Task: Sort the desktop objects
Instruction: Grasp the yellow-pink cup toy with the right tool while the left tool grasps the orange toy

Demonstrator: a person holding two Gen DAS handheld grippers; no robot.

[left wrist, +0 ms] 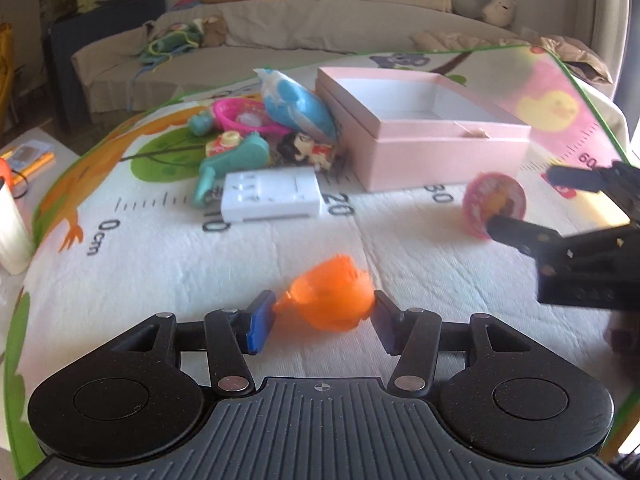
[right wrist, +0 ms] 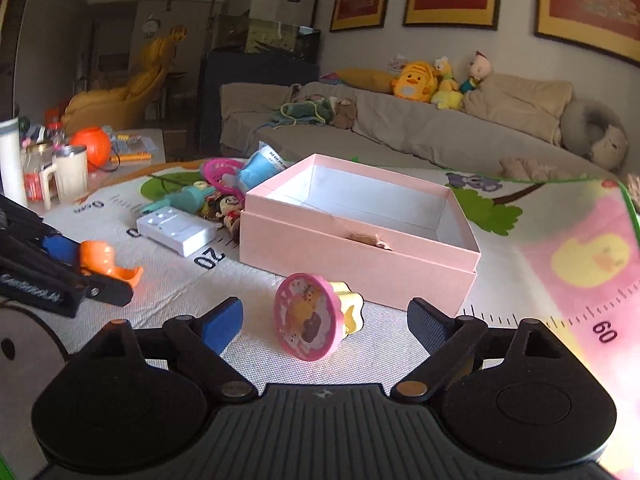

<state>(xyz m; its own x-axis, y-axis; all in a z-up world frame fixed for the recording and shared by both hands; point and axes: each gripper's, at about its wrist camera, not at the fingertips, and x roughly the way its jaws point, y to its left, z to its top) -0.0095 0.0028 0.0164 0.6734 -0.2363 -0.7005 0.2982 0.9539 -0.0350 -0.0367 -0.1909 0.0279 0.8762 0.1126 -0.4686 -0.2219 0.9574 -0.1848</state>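
My left gripper (left wrist: pixel 323 318) is shut on an orange plastic toy (left wrist: pixel 328 298), its pads touching both sides; the toy and that gripper also show in the right wrist view (right wrist: pixel 106 264). My right gripper (right wrist: pixel 325 322) is open around a pink round stamp toy (right wrist: pixel 310 316) with a yellow handle, which lies on the mat between the spread fingers without touching them. The same stamp toy (left wrist: pixel 494 202) shows in the left wrist view between the right gripper's fingers (left wrist: pixel 520 232). An open, empty pink box (right wrist: pixel 360 256) stands just behind it.
A pile of toys lies left of the box: a white plastic case (left wrist: pixel 272 196), a teal toy (left wrist: pixel 236 160), a blue packet (left wrist: pixel 298 106), a pink dish (left wrist: pixel 240 114) and a small doll (left wrist: pixel 306 150). Cups and jars (right wrist: pixel 52 176) stand at the far left. A sofa is behind the table.
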